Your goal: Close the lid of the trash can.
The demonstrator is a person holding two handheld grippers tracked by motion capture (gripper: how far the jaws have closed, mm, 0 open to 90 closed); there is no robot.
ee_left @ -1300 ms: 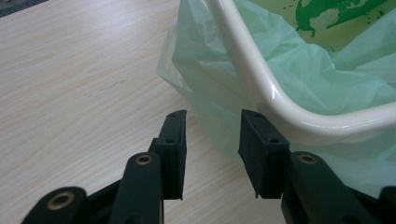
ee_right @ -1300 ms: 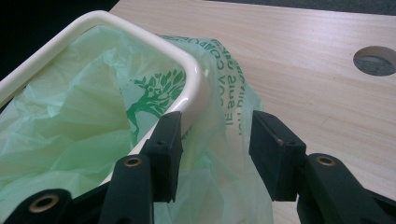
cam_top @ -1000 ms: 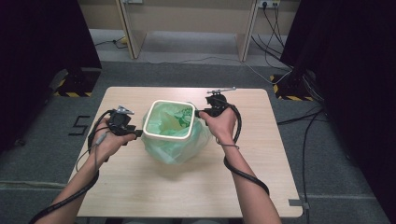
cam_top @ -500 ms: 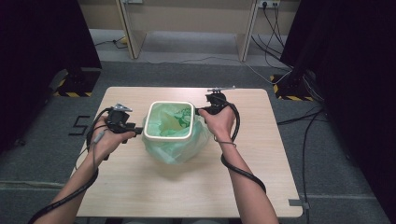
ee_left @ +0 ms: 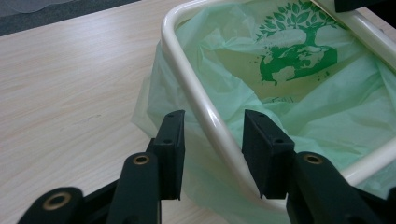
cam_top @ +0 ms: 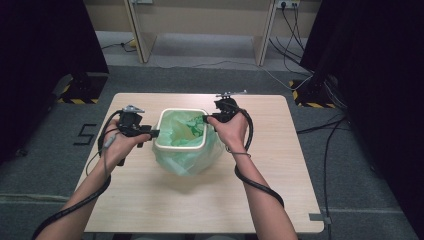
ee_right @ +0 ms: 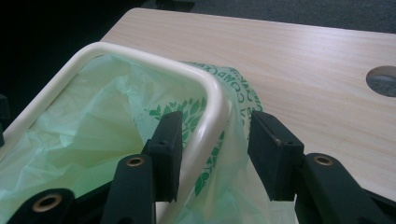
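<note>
**Bin liner straddled at both sides of the rim, nothing clamped yet**

Bin first: one cream plastic waste bin [cam_top: 181, 146] with a rounded rectangular rim stands near the middle of the pale wooden table [cam_top: 280, 200], which puts it within easy reach of both my hands. It is lined with one thin green plastic bag [cam_top: 186, 162] printed with a tree emblem; the bag hangs inside the bin and drapes over the outside of the rim, and I judge the job is to seat or pull that film around the rim.

That explains how I hold the tools. My left gripper [ee_left: 212, 140] has its two black jaws standing apart, one outside and one inside the rim on its side, with the bar and film between them, not pinched. My right gripper [ee_right: 215, 149] sits the same way at the opposite corner: jaws apart, astride rim and bag, pads clear of both, though they have just been closing a little. Working opposite sides should keep the light bin from sliding.

Count: one table, one bin, one bag, two grippers, four jaws.
</note>
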